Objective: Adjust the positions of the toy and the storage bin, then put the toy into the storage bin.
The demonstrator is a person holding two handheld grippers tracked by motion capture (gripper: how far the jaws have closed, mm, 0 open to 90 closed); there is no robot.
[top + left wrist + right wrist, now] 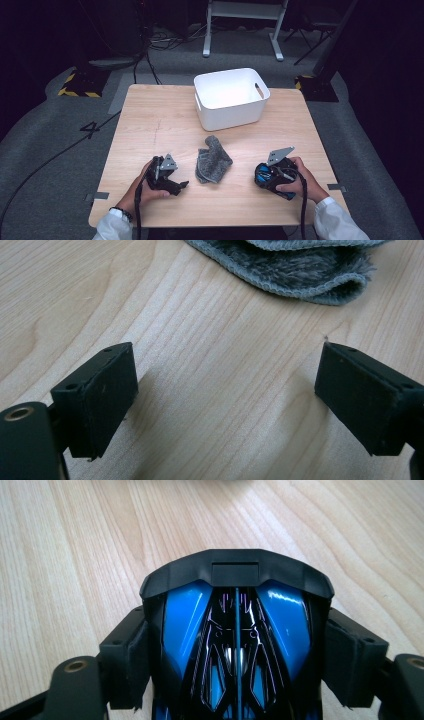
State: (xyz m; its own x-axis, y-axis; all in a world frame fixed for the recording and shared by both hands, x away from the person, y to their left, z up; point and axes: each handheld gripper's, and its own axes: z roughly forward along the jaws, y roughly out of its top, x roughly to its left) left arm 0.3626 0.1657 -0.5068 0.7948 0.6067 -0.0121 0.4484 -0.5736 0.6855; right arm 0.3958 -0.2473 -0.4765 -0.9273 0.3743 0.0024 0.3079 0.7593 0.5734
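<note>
In the right gripper: blue-and-black toy car point(235, 645), clamped between the two black jaws, pads pressing on its flanks, low over the table's near right part.
Car location, high view: toy car point(270, 176) at the right hand point(300, 182), well apart from the bin.
Car handling: hard glossy plastic shell, judged light and stiff; slick surface, so likely to slip if squeezed on the curved top.
Car grip spot: the flat sides mid-body, as now; black end piece sticks out past the jaws, free.
Right gripper point(275, 172): closed on the car, grey three-cornered plate on top.
Left gripper point(170, 180): jaws spread wide, nothing between them, bare wood below.
Left gripper view: pads point(100, 400) apart, cloth edge ahead of them, not touching.
Grey cloth point(213, 160): fuzzy, folded, soft and limp, lies between the two grippers at table centre; pinch at a folded edge, judged easiest.
White bin point(231, 97): far side of the table, open top, looks empty, cut-out handles.
Table point(150, 120): light wood.
Counts: cars 1; cloths 1; bins 1; grippers 2; hands 2.
</note>
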